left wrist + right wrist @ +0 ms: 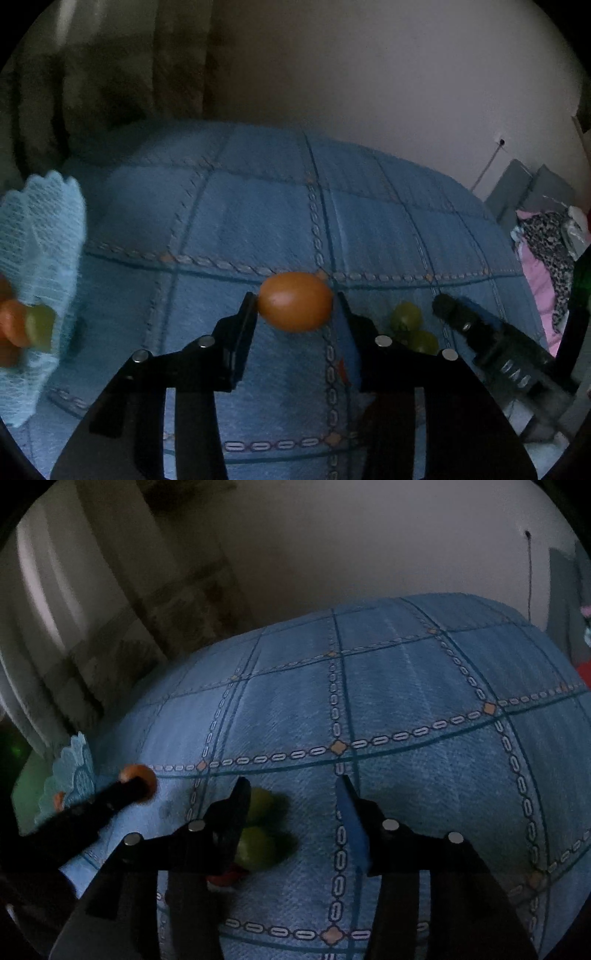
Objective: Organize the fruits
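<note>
An orange fruit (pixel 295 306) hangs above the blue checked tablecloth (pixel 258 221), and my left gripper (pixel 295 308) is shut on it. The same fruit (pixel 138 775) shows at the left in the right wrist view, at the tip of the left gripper. Two green fruits (pixel 413 326) lie on the cloth to its right. My right gripper (pixel 291 794) is open above the cloth (pixel 424 775), with the green fruits (pixel 258 823) beside and partly behind its left finger. A light blue lace basket (pixel 40 266) at the left holds orange and green fruits (pixel 22 326).
A small red thing (pixel 225 877) lies under the right gripper's left finger. Curtains (pixel 110 74) hang behind the table. Grey cushions and a pile of clothes (pixel 546 240) sit beyond the table's right edge. The lace basket (pixel 70 779) stands near the table's left edge.
</note>
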A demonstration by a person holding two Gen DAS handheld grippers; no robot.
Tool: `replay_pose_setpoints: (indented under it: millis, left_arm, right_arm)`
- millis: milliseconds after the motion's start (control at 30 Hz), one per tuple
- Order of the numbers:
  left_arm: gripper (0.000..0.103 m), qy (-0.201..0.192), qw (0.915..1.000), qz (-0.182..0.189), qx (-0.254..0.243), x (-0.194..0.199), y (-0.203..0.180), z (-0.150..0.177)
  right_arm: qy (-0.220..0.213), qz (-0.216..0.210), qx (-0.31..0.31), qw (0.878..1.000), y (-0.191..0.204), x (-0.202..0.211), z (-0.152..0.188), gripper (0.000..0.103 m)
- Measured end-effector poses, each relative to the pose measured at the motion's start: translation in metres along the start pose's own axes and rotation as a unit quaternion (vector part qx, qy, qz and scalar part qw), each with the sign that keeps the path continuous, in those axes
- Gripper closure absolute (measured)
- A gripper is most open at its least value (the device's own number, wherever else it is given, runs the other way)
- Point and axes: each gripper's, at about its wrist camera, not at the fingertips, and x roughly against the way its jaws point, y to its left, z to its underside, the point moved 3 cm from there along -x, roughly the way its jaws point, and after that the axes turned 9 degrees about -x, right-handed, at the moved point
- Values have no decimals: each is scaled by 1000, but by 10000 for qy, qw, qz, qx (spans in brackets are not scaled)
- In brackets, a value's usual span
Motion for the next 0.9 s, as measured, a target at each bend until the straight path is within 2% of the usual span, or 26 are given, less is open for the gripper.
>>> replay_pose_setpoints:
  millis: [300,500,600,667,900]
  left_arm:
    - [60,-266,9994,-220,-29,21,3,-6]
    - [60,-294,9992,-253,40,23,4,-9]
    - [60,-277,9992,-275,59,21,3,-8]
    - [60,-267,9992,-285,79,20,4,-8]
    - [60,-332,9988,-359,102,25,7,-8]
  right_arm:
    - [253,72,627,9977,29,-21,11,53]
    - [338,367,1134,9923,46,-36,20,51]
    - [308,495,1212,9909,50,-38,22,59]
    - [298,487,1195,9912,51,-39,22,70]
    - [181,333,1013,9941,46,-30,19,73]
